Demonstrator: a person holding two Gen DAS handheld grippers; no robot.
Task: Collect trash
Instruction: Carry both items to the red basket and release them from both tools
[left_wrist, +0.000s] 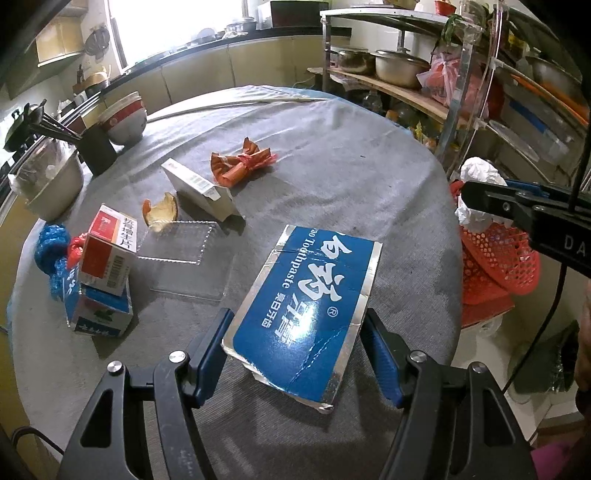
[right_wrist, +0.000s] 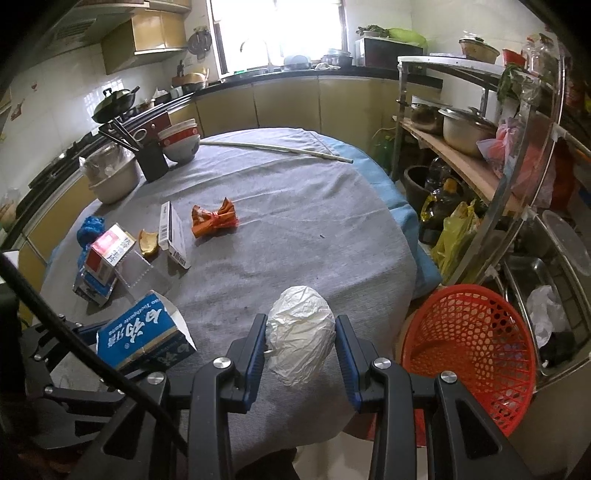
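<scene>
— Where is the toothpaste box (left_wrist: 301, 302) just now?

— Flat on the grey tabletop (left_wrist: 332, 177), right between the jaws of the left gripper (left_wrist: 295, 343). Its long axis runs away from the jaws, tilted a little to the right, so the fingers bracket its near end across the short width. The jaws look spread, with the pads beside the box edges; I cannot tell whether they already touch.

— And the other hand?

— The right gripper (right_wrist: 300, 343) is clenched on a crumpled white wad (right_wrist: 301, 334), paper or plastic, held at the tabletop's near edge. The red mesh basket (right_wrist: 469, 350) stands just to its right, beyond the edge and lower, so the right hand is the nearer one to it. I'd judge the wad goes in first.

— Any writing?

— On the blue face, "Toothpaste" in white, preceded by "ao", large white Chinese characters, and an ® mark. Further left, a red-and-white carton (left_wrist: 109, 251) carries Chinese print and a barcode, stacked on a blue-and-white carton (left_wrist: 99, 314). A white box (left_wrist: 199, 192) also shows a barcode.
</scene>
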